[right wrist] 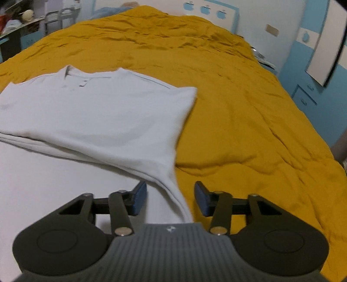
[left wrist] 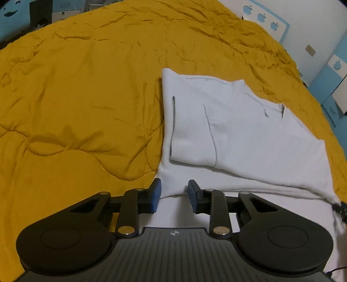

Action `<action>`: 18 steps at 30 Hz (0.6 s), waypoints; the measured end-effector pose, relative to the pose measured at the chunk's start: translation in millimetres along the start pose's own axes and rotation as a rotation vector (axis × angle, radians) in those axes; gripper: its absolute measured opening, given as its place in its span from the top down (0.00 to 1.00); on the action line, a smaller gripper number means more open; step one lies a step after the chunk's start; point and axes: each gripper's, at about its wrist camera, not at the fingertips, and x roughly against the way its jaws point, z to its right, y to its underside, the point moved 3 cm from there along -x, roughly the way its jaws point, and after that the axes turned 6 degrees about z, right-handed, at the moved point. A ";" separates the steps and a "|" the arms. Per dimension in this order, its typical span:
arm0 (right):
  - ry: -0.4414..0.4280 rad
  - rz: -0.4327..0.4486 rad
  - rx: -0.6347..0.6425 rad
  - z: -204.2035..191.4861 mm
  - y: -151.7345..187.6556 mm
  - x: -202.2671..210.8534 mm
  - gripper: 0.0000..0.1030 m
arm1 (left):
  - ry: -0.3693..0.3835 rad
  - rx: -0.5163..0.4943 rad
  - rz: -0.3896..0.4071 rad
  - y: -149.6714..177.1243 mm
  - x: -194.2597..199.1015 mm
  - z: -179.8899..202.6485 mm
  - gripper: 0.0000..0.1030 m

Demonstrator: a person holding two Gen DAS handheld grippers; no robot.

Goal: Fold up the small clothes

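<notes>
A: Start at your left gripper (left wrist: pixel 174 196). The blue pads (left wrist: pixel 156 195) stand partly apart, and the near edge of the white shirt (left wrist: pixel 227 130) lies in the gap between them. The pads do not press on the cloth, so nothing is held.

B: And my right?

A: Your right gripper (right wrist: pixel 170 200) shows the same state: jaws partly apart, the shirt's right-hand hem running down between the pads (right wrist: pixel 139 200) towards the body of the tool. The cloth looks loose there; no pinch is visible.

B: Where does the shirt sit overall?

A: It lies flat on the mustard quilt (left wrist: pixel 76 97), collar away from you. In the left view one sleeve is folded over onto the body. In the right view a ridge of doubled cloth crosses the shirt just ahead of the jaws.

B: Anything in the way?

A: The quilt is wrinkled but bare around the shirt. Beyond it stand a white and blue wall with apple shapes (right wrist: pixel 205 8) and, far left, a cluttered shelf (right wrist: pixel 19 19), blurred. In the left view, a dark object shows at the right edge, touching the shirt's corner; I cannot tell what it is.
</notes>
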 end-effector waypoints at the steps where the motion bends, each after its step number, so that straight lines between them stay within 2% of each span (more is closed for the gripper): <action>1: 0.005 0.001 0.010 -3.5 -1.9 -1.6 0.83 | -0.008 -0.003 -0.005 1.1 -0.9 0.0 0.77; 2: 0.009 0.003 0.014 -3.0 -3.2 -4.2 0.97 | -0.012 -0.003 -0.009 0.9 -2.4 0.2 0.81; 5: -0.004 0.054 -0.024 3.6 -12.1 10.5 0.99 | -0.027 -0.005 -0.022 1.2 -3.6 -4.0 0.92; 7: 0.005 0.076 -0.058 16.1 -14.4 18.3 1.00 | -0.049 -0.009 -0.045 1.1 -6.7 -7.8 0.95; 12: -0.037 -0.055 -0.163 34.9 15.0 -13.0 1.00 | -0.054 -0.019 -0.058 4.2 -11.0 -9.1 0.95; 15: -0.053 -0.055 -0.224 42.6 15.9 -13.1 0.99 | -0.048 -0.015 -0.063 4.6 -5.8 -10.9 0.94; 18: -0.053 -0.067 -0.224 46.7 10.5 -4.5 0.91 | -0.043 -0.028 -0.083 2.8 5.0 -11.5 0.94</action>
